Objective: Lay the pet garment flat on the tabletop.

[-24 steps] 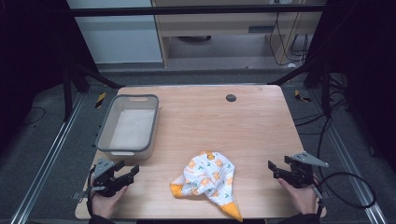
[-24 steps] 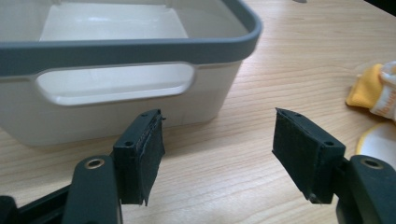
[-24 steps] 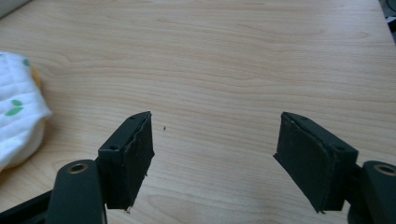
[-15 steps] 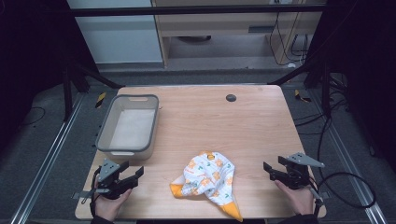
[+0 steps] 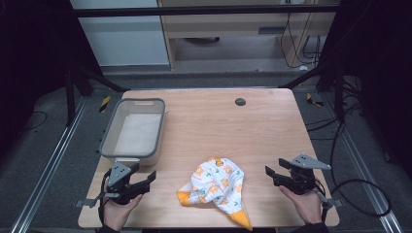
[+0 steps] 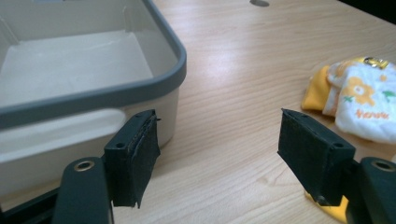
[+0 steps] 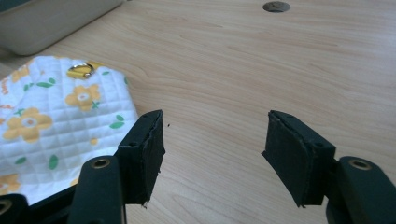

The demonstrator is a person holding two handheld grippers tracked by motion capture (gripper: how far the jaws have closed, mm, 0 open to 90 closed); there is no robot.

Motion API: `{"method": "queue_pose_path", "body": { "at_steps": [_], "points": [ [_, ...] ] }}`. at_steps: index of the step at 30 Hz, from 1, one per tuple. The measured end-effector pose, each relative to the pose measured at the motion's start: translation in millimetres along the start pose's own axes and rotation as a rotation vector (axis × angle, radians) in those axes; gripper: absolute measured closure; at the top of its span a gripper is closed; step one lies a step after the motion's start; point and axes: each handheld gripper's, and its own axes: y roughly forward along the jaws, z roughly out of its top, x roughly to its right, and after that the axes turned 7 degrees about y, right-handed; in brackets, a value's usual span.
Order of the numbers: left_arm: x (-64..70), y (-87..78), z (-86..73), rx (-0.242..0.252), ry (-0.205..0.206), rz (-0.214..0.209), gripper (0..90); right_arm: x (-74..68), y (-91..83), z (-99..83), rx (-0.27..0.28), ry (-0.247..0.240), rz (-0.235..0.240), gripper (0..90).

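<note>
A crumpled white quilted cloth (image 5: 214, 187) with orange flowers and orange edging lies near the table's front edge, between both hands. Its small metal ring (image 7: 80, 71) sits at the cloth's far edge. My left gripper (image 5: 145, 179) rests at the front left, open and empty, just in front of a grey-rimmed bin (image 5: 134, 127). The bin's near wall (image 6: 70, 126) stands close to the left jaw, with the cloth (image 6: 362, 95) off to the right. My right gripper (image 5: 272, 174) is at the front right, open and empty, with the cloth (image 7: 51, 116) just to its left.
The wooden table (image 5: 228, 126) has a round dark grommet (image 5: 240, 101) near its far edge. Cables (image 5: 359, 194) trail on the floor at the right. Metal rails run along both sides of the table.
Both grippers have slid inward a little toward the cloth, which has not moved. Both jaws stay open.
</note>
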Motion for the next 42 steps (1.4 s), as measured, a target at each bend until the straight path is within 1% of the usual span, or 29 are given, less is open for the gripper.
{"method": "queue_pose_path", "body": {
  "at_steps": [1,2,3,4,5,6,8,11,15,18,19,21,22,24,25,26,30,32,34,36,38,42],
  "points": [
    [1.0,-0.2,3.7,0.006,0.006,-0.005,28.5,-1.4,-0.1,2.7,0.001,0.001,0.005,37.7],
    [1.0,-0.2,3.7,0.006,0.006,-0.005,28.8,-1.4,-0.1,2.7,0.001,0.001,0.005,37.7],
    [2.1,-0.3,9.3,0.014,0.012,-0.012,29.1,-3.8,-0.8,10.2,0.011,0.0,0.019,37.9],
    [2.1,-0.3,9.3,0.014,0.012,-0.012,29.6,-3.8,-0.8,10.2,0.011,0.0,0.019,37.9],
    [3.2,0.3,16.1,0.022,0.017,-0.012,30.0,-6.1,-1.3,17.7,0.021,-0.007,0.022,38.0],
    [3.8,1.0,20.1,0.027,0.017,-0.012,30.2,-7.0,-1.3,20.7,0.026,-0.01,0.023,38.0],
    [5.0,2.4,25.5,0.036,0.012,-0.018,30.9,-9.3,-1.2,28.5,0.036,-0.013,0.029,38.0],
    [8.0,5.1,33.6,0.048,0.018,-0.023,32.0,-14.8,-0.3,39.8,0.05,-0.024,0.037,37.9],
    [12.8,9.9,43.9,0.053,0.033,-0.029,33.5,-21.3,2.3,50.9,0.059,-0.041,0.048,37.9],
    [15.0,12.4,48.1,0.055,0.037,-0.034,34.1,-24.1,4.5,54.7,0.058,-0.043,0.054,37.7],
    [18.2,16.2,52.4,0.058,0.048,-0.022,34.3,-26.2,7.4,56.5,0.059,-0.04,0.063,37.7],
    [19.1,17.8,53.5,0.059,0.046,-0.026,35.5,-27.2,9.5,56.7,0.054,-0.041,0.067,37.7],
    [22.6,23.4,55.7,0.056,0.041,-0.045,36.0,-28.8,14.6,55.7,0.047,-0.047,0.068,37.7],
    [24.3,25.5,56.2,0.052,0.046,-0.048,36.8,-29.6,17.4,54.6,0.04,-0.046,0.071,37.8],
    [29.2,31.3,57.1,0.034,0.071,-0.053,37.2,-30.3,23.2,51.1,0.031,-0.049,0.077,37.8],
    [32.3,34.6,57.0,0.026,0.08,-0.059,37.4,-30.8,25.3,49.4,0.027,-0.046,0.079,37.9],
    [40.4,44.4,55.0,0.007,0.08,-0.09,38.2,-30.8,35.5,38.5,0.005,-0.043,0.091,38.2],
    [45.1,48.8,53.4,-0.011,0.098,-0.097,38.2,-30.7,39.8,33.9,-0.026,-0.05,0.084,38.2],
    [50.0,53.0,49.7,-0.026,0.104,-0.107,38.2,-30.0,42.8,29.7,-0.034,-0.042,0.089,38.7],
    [53.5,56.5,46.5,-0.042,0.112,-0.116,38.1,-29.7,45.2,26.6,-0.043,-0.044,0.087,39.1],
    [57.5,60.3,43.4,-0.063,0.13,-0.131,37.8,-29.8,48.5,23.7,-0.056,-0.043,0.091,39.6],
    [61.3,63.0,41.4,-0.078,0.139,-0.145,37.8,-31.4,52.3,21.7,-0.071,-0.049,0.092,40.5]
  ]
}}
